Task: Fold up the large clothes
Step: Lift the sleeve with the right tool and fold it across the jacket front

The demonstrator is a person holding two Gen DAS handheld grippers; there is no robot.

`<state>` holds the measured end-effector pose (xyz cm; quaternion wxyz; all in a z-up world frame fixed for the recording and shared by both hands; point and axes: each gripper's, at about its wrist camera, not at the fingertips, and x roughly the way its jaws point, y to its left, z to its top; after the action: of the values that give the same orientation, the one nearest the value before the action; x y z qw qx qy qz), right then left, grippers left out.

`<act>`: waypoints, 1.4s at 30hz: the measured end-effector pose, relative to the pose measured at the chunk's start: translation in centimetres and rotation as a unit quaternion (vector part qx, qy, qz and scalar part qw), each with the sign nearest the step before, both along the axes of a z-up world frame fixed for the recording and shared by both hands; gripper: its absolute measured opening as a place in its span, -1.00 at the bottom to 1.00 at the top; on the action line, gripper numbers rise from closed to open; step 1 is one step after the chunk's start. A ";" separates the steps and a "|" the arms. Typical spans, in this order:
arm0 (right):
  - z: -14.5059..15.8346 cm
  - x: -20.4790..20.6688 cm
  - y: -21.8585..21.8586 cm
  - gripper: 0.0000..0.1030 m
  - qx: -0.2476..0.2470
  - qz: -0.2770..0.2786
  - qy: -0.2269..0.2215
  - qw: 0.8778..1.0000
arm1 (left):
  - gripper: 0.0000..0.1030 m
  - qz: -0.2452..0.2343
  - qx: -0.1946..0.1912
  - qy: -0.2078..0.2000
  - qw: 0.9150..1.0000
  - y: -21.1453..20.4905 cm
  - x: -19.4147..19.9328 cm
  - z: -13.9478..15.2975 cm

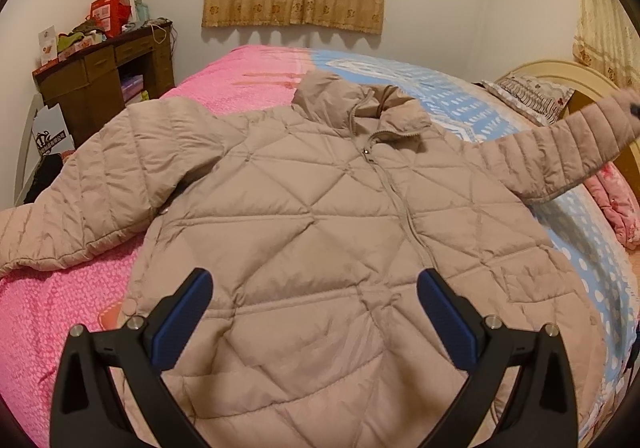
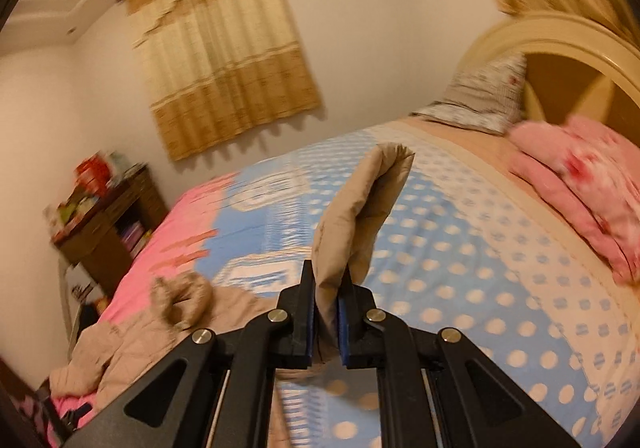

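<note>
A beige quilted jacket [image 1: 320, 232] lies front up and zipped on the bed, collar toward the far wall. Its left sleeve [image 1: 80, 200] lies flat on the pink cover. Its right sleeve [image 1: 560, 148] is lifted off the bed and stretched out to the right. My left gripper [image 1: 314, 308] is open and empty, hovering above the jacket's lower front. My right gripper [image 2: 329, 288] is shut on the sleeve cuff [image 2: 360, 208], which sticks up between the pads. The jacket body [image 2: 132, 336] shows at the lower left of the right wrist view.
The bed has a pink cover [image 1: 60, 328] on the left and a blue dotted sheet [image 2: 460, 248] on the right. A folded pink quilt [image 2: 580, 184] and a pillow [image 2: 484, 96] lie by the headboard [image 2: 560, 48]. A cluttered brown desk [image 1: 104, 80] stands at the left.
</note>
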<state>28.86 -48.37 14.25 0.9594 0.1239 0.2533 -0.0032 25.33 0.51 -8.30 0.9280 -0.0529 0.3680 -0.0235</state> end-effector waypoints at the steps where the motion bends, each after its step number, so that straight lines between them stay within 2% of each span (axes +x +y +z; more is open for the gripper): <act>1: 0.3 0.1 1.3 -0.85 -0.005 0.010 -0.002 1.000 | 1.00 -0.001 -0.002 -0.001 1.000 0.1 -0.2 0.0; 10: 2.2 1.9 13.6 -0.85 -0.043 0.103 -0.001 0.994 | 1.00 0.001 -0.026 -0.010 1.000 1.8 -1.6 0.3; 15: 1.1 3.5 20.7 -0.85 -0.064 0.147 0.012 0.987 | 1.00 0.008 -0.040 -0.014 0.999 3.2 -2.0 0.3; 19: -1.2 4.9 25.9 -0.85 -0.077 0.180 0.024 0.980 | 1.00 0.016 -0.052 -0.014 0.998 4.6 -2.3 0.2; 25: -6.9 7.8 33.0 -0.85 -0.087 0.224 0.054 0.969 | 1.00 0.029 -0.053 -0.016 0.998 6.1 -2.7 0.1; 30: -13.7 10.1 38.2 -0.85 -0.071 0.241 0.092 0.964 | 1.00 0.044 -0.027 -0.022 0.998 6.9 -3.0 0.1; 32: -16.5 10.8 39.7 -0.85 -0.066 0.248 0.107 0.961 | 1.00 0.047 -0.028 -0.019 0.998 7.4 -3.0 -0.1; 37: -22.3 11.7 42.0 -0.85 -0.041 0.269 0.148 0.951 | 1.00 0.056 -0.027 -0.011 0.998 8.1 -2.8 -0.5; 40: -25.4 12.1 42.7 -0.82 -0.020 0.287 0.194 0.938 | 1.00 0.054 -0.024 -0.009 0.998 7.8 -2.6 -0.6; 42: -26.8 11.9 43.0 -0.70 -0.014 0.292 0.223 0.930 | 1.00 0.050 -0.019 -0.008 0.999 7.5 -2.5 -0.6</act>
<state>40.78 -5.34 -12.51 0.8385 0.0273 0.4857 0.2455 22.83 7.98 -8.93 0.9299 -0.0892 0.3566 0.0157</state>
